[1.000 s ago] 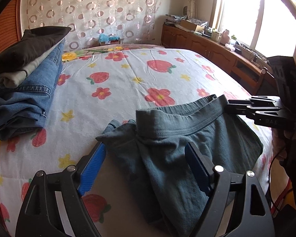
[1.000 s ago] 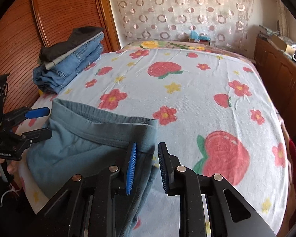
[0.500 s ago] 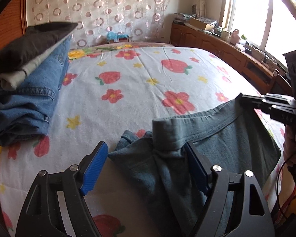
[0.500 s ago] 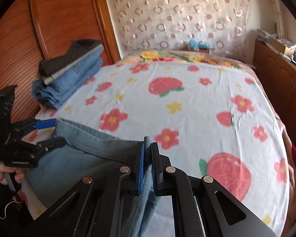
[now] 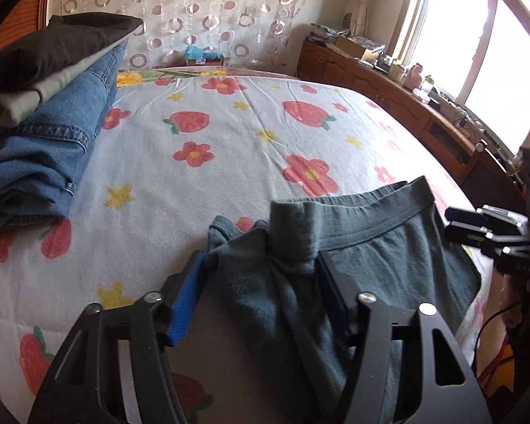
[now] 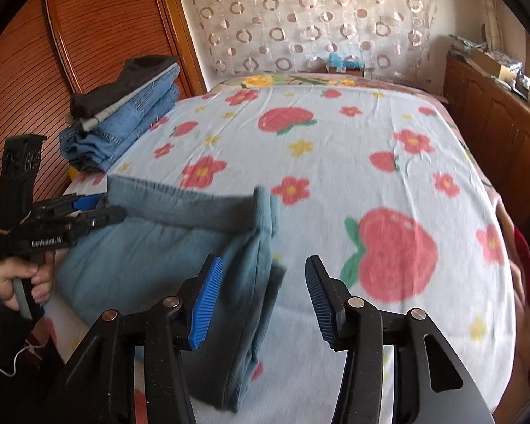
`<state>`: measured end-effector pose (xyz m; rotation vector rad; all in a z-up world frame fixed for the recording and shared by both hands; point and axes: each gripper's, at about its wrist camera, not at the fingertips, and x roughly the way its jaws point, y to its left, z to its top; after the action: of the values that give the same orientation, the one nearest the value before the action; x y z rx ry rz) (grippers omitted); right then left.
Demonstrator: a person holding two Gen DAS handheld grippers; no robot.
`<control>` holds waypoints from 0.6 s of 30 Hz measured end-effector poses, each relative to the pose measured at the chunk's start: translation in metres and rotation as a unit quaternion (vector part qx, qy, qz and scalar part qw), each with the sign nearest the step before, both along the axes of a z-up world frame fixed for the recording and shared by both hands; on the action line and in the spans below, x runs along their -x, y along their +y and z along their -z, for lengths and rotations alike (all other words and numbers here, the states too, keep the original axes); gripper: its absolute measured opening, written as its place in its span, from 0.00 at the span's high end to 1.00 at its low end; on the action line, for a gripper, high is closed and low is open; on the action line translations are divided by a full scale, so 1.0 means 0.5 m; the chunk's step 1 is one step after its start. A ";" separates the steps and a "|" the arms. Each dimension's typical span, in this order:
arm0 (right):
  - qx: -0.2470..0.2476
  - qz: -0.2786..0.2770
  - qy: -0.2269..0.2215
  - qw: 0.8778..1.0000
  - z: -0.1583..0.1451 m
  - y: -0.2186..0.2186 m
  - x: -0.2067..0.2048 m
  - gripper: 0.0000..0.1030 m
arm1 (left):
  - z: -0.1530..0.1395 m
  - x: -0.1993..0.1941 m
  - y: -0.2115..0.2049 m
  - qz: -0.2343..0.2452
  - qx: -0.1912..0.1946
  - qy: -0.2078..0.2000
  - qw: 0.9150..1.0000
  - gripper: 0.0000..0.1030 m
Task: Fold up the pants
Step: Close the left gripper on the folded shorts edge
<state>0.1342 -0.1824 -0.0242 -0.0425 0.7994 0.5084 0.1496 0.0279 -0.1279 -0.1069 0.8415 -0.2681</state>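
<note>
Since a moment ago the right gripper (image 6: pixel 263 295) has let go of the pants' edge, and its jaws are opening, with the edge of the cloth lying just inside the left blue pad and not pinched. At the same time the left gripper (image 5: pixel 261 282) is closing its jaws around a bunched corner of the grey-green pants (image 5: pixel 353 247); the cloth is sitting between the blue pads (image 5: pixel 185 300) and touching the right one, but I cannot tell if it is squeezed tight yet. Those pants are lying in a loose fold at the near edge of the bed (image 5: pixel 229 141), on the white sheet with red flowers, strawberries and yellow stars. Their waistband is facing the far side of the bed, and one side is hanging a little over the near edge. From the right gripper's camera a hand (image 6: pixel 21 279) is showing at the left, gripping the black handle of the other tool. Far off on the left side of the bed a pile of folded clothes (image 5: pixel 42 106) is sitting, blue jeans at the bottom, something pale in the middle and something dark on top. Bright light is coming through the window (image 5: pixel 477 53) on the right, above a long wooden cabinet (image 5: pixel 388 81) with small things on it
</note>
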 end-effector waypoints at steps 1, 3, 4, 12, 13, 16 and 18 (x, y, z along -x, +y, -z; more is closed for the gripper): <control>0.000 0.001 0.004 1.000 0.002 -0.002 0.001 0.50 | 0.000 0.001 -0.001 0.002 0.002 0.000 1.000 0.45; -0.001 0.002 0.012 1.000 0.008 -0.004 0.001 0.50 | -0.001 0.001 -0.005 0.006 0.001 -0.001 1.000 0.49; -0.001 0.003 0.016 1.000 0.010 -0.005 -0.001 0.50 | -0.001 0.000 -0.007 0.008 0.002 0.000 1.000 0.52; 0.009 -0.005 0.008 1.000 0.016 0.018 -0.006 0.53 | -0.005 -0.002 -0.015 0.023 0.011 -0.004 1.000 0.72; 0.011 -0.008 0.006 1.000 0.017 0.022 -0.006 0.64 | -0.006 0.000 -0.016 0.026 0.011 -0.006 1.000 0.77; 0.009 -0.015 0.006 1.000 0.022 0.025 -0.006 0.79 | -0.013 0.007 -0.019 0.031 0.014 -0.015 0.999 0.83; 0.002 -0.018 0.009 1.000 0.023 0.023 -0.007 0.89 | -0.019 0.012 -0.018 0.032 0.017 -0.022 0.999 0.84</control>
<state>0.1379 -0.1711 -0.0360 -0.0558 0.8181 0.5428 0.1437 0.0189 -0.1182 -0.1055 0.7974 -0.3446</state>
